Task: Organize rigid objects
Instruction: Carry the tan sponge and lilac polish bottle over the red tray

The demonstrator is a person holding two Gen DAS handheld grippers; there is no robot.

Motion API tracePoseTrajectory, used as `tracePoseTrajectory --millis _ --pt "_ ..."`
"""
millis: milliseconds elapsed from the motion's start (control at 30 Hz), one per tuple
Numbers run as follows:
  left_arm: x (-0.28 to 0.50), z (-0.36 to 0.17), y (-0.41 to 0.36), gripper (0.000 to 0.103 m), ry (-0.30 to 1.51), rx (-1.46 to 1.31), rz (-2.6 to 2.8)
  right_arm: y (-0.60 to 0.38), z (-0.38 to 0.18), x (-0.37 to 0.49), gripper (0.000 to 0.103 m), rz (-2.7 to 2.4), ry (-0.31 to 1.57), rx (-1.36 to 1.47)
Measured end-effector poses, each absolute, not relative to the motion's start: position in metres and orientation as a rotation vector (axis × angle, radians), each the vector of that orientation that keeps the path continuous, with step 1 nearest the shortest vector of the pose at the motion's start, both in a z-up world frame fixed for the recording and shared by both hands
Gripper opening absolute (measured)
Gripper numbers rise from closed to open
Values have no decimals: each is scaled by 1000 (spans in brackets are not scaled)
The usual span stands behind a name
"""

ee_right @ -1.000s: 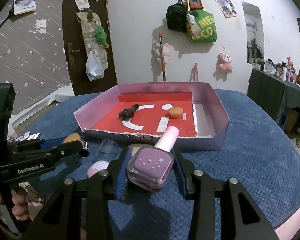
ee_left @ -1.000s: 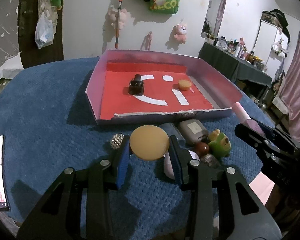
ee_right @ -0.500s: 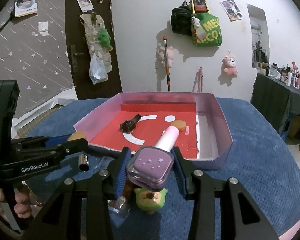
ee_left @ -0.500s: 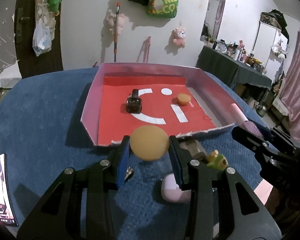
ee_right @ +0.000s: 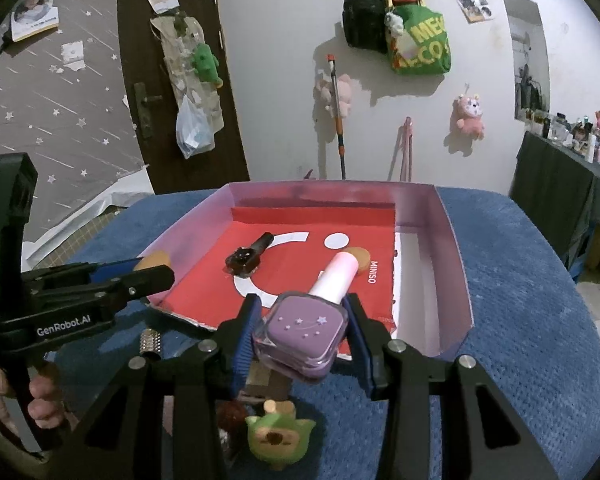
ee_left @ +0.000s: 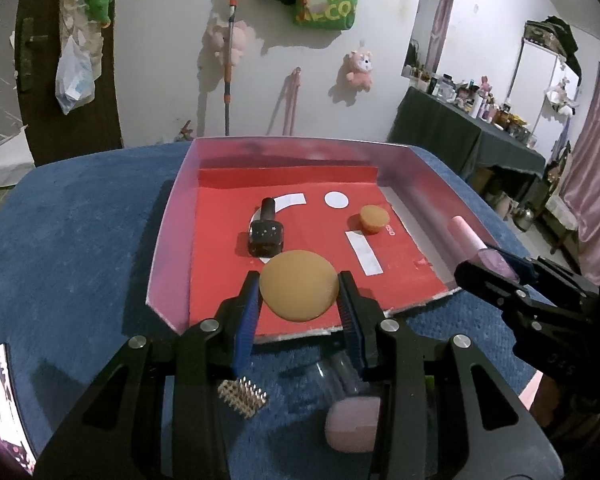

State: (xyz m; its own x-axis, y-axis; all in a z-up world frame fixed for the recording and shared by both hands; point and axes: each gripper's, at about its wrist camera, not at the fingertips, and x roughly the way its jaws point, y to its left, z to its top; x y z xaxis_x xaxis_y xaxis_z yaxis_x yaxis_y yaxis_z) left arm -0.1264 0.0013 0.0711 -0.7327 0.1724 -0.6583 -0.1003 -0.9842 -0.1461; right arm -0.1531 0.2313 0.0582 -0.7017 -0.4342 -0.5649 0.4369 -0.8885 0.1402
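You had the round tan puff [ee_left: 298,286] pinched in your left hand-held gripper [ee_left: 299,304], up over the front edge of the red tray [ee_left: 172,216]. Your right hand-held gripper [ee_right: 300,326] squeezed the purple bottle [ee_right: 300,330] above the tray's front too. It sat tilted, so it could have slipped and knocked the black bottle [ee_left: 265,236].

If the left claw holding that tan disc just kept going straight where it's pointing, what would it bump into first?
Probably the dark nail polish bottle lying on the red floor of the tray, right beyond the tan disc in the left gripper. Depth is unclear; it could touch the red floor first.
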Motion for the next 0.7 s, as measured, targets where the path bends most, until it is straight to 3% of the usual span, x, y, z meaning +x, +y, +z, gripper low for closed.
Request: tracePoseTrajectory --millis 700 --pt "-189 28 -2 36 -223 -1338 2633 214 31 -214 45 -2423 25 1086"
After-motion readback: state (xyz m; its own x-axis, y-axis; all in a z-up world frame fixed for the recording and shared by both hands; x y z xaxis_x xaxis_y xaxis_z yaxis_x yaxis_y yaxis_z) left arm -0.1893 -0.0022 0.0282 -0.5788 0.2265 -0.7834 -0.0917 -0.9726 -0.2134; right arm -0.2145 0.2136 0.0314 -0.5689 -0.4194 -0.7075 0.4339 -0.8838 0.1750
